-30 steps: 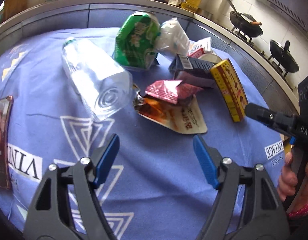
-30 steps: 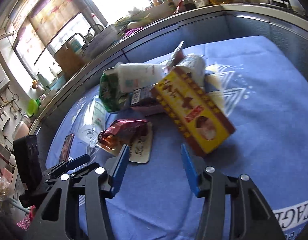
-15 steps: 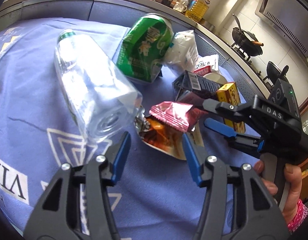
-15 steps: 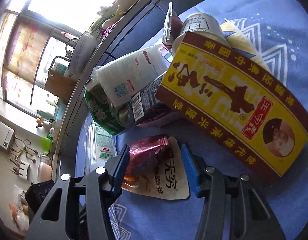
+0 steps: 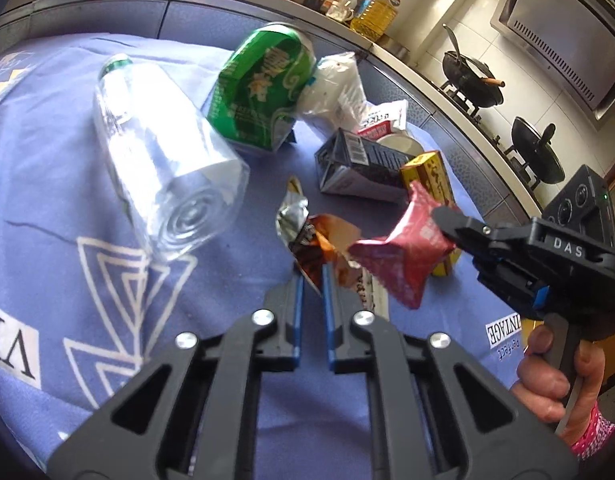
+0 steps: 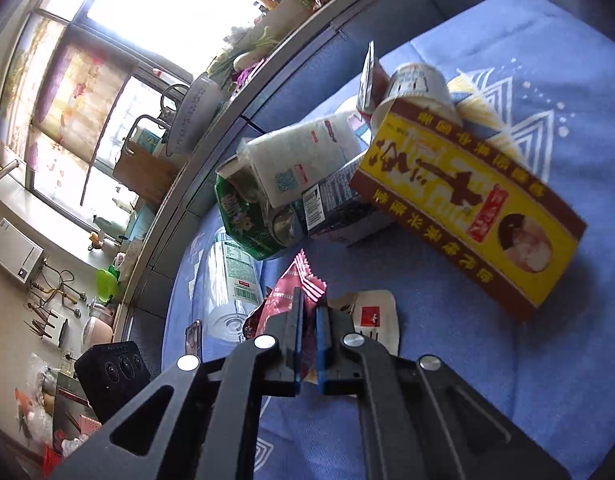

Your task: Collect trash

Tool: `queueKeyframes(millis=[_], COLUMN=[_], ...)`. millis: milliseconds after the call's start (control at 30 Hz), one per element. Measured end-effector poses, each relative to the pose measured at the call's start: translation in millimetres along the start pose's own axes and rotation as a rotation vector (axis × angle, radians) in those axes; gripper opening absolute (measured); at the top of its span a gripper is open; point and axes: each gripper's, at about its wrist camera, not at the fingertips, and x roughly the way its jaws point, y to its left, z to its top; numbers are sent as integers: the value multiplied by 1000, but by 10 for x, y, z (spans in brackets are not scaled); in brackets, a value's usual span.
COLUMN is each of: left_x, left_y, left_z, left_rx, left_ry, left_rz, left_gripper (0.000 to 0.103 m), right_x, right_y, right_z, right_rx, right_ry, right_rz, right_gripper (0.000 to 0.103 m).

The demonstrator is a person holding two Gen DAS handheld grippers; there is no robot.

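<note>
Trash lies on a blue cloth (image 5: 47,200). My left gripper (image 5: 311,280) is low over the cloth, its jaws closing on the near edge of a flat orange-and-white pouch (image 5: 327,240), which sits pinched between the blue pads. My right gripper (image 6: 309,316) has its jaws closing tight on a crumpled red wrapper (image 6: 291,284). In the left wrist view that red wrapper (image 5: 399,252) hangs clear of the cloth from the right gripper (image 5: 443,216). The pouch (image 6: 373,316) lies just beyond the right fingers.
A clear plastic bottle (image 5: 167,168) lies on its side at the left. Behind are a green carton (image 5: 259,88), a white bag (image 5: 335,84), a dark carton (image 5: 359,160), a paper cup (image 6: 415,84) and a yellow box (image 6: 467,204). Pans (image 5: 471,80) stand on the stove.
Both grippers went from open to nearly shut. The left one moved forward onto the pouch's edge. The right one took the red wrapper and raised it off the pouch.
</note>
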Motion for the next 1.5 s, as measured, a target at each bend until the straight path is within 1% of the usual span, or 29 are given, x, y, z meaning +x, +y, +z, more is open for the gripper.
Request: queueKeyframes(millis=[100, 200, 367, 433, 500, 533, 567, 633, 700, 733, 767, 833, 900, 967, 1000, 1067, 1133, 1200, 1233, 1300, 1333, 1367, 1400, 1467, 1500], left_x=[-92, -169, -204, -185, -142, -105, -47, 115, 240, 259, 242, 155, 61, -42, -88, -154, -231, -302, -317, -302, -282, -260, -241, -218, -230], left_y=[-151, -346, -736, -900, -1023, -1058, -1064, -1008, -876, -807, -751, -684, -651, -636, -659, -703, -738, -766, -767, -790, -798, -785, -721, -566, -492], left_z=[-14, 10, 52, 58, 50, 35, 25, -8, -46, -70, -98, -154, -195, -249, -281, -351, -410, -467, -489, -538, -541, -510, -443, -268, -193], left_rx=[40, 86, 169, 209, 252, 266, 270, 248, 187, 153, 134, 144, 177, 227, 271, 371, 450, 516, 549, 617, 629, 608, 553, 412, 342], left_ry=[-7, -16, -12, -11, -13, -5, 9, 73, 148, 173, 182, 173, 160, 127, 109, 89, 64, 38, 31, 45, 63, 88, 117, 159, 162], left_rz=[-16, -42, -95, -100, -75, -48, -13, 53, 81, 81, 84, 116, 165, 238, 282, 361, 417, 443, 448, 444, 424, 392, 354, 292, 264], left_gripper=[5, 4, 4, 4, 4, 4, 4, 6, 14, 17, 19, 23, 46, 56, 59, 62, 63, 72, 74, 75, 76, 76, 76, 75, 75], right_x=[-347, -662, -1103, -1238, -1342, -1389, -1431, -1460, -1456, -1451, -1443, -1425, -1394, -1352, -1325, -1279, -1261, -1255, -1251, -1241, -1235, -1230, -1229, -1240, -1249], right_y=[-87, -219, -574, -752, -888, -940, -977, -999, -1008, -1002, -991, -982, -986, -1004, -1015, -1022, -1017, -1007, -1005, -1004, -995, -990, -974, -947, -935], right_z=[-19, -57, -157, -190, -210, -212, -219, -220, -229, -240, -249, -259, -261, -269, -274, -280, -293, -305, -304, -308, -313, -315, -317, -337, -342], right_rx=[-4, 7, 58, 96, 123, 128, 128, 125, 120, 115, 108, 95, 97, 105, 111, 122, 122, 120, 122, 127, 126, 124, 121, 115, 112], right_ry=[-65, -121, -204, -227, -246, -254, -261, -269, -266, -264, -262, -258, -250, -239, -232, -219, -214, -213, -212, -209, -207, -206, -205, -206, -208], right_rz=[-5, -33, -100, -117, -126, -127, -127, -127, -117, -115, -114, -111, -102, -94, -89, -79, -79, -80, -80, -79, -80, -81, -82, -85, -88], right_gripper=[5, 5, 5, 5, 5, 5, 5, 5, 5, 5, 5, 5, 5, 5, 5, 5, 5, 5, 5, 5, 5, 5, 5, 5, 5])
